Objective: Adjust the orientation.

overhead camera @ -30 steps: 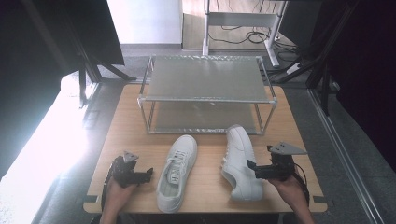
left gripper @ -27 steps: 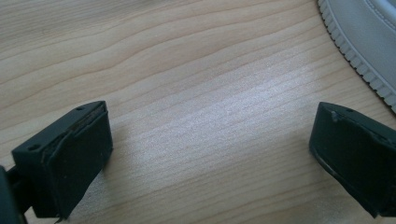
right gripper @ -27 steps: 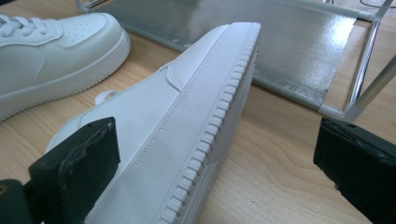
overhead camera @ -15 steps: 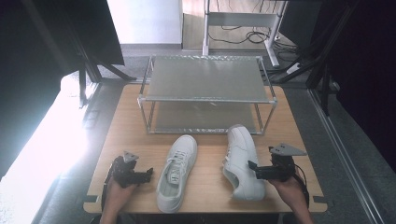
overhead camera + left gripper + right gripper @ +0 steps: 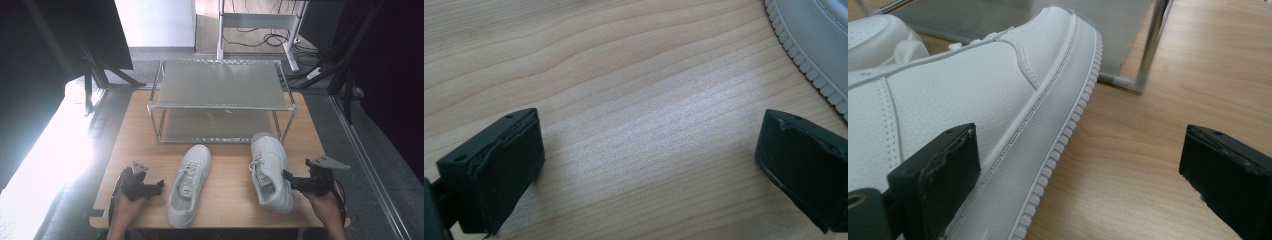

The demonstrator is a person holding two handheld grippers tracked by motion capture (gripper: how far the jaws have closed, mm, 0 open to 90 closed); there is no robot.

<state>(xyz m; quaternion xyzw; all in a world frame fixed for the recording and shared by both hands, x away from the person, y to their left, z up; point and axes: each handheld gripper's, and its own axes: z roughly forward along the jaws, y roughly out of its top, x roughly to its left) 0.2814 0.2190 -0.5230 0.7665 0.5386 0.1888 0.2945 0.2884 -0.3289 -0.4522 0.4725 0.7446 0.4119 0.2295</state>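
The right white sneaker (image 5: 271,172) lies on my wooden table (image 5: 230,175) before the metal rack (image 5: 220,100). My right gripper (image 5: 289,180), jaws wide, touches its side. Left gripper (image 5: 159,186) rests open, empty, beside the left sneaker (image 5: 189,185).

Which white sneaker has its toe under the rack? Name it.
The right-hand sneaker, beside the right claw: its toe reaches under the metal rack. The left-hand sneaker lies clear.

White sneakers (image 5: 272,172), pale wood-grain table (image 5: 227,190), grey metal rack (image 5: 220,90).
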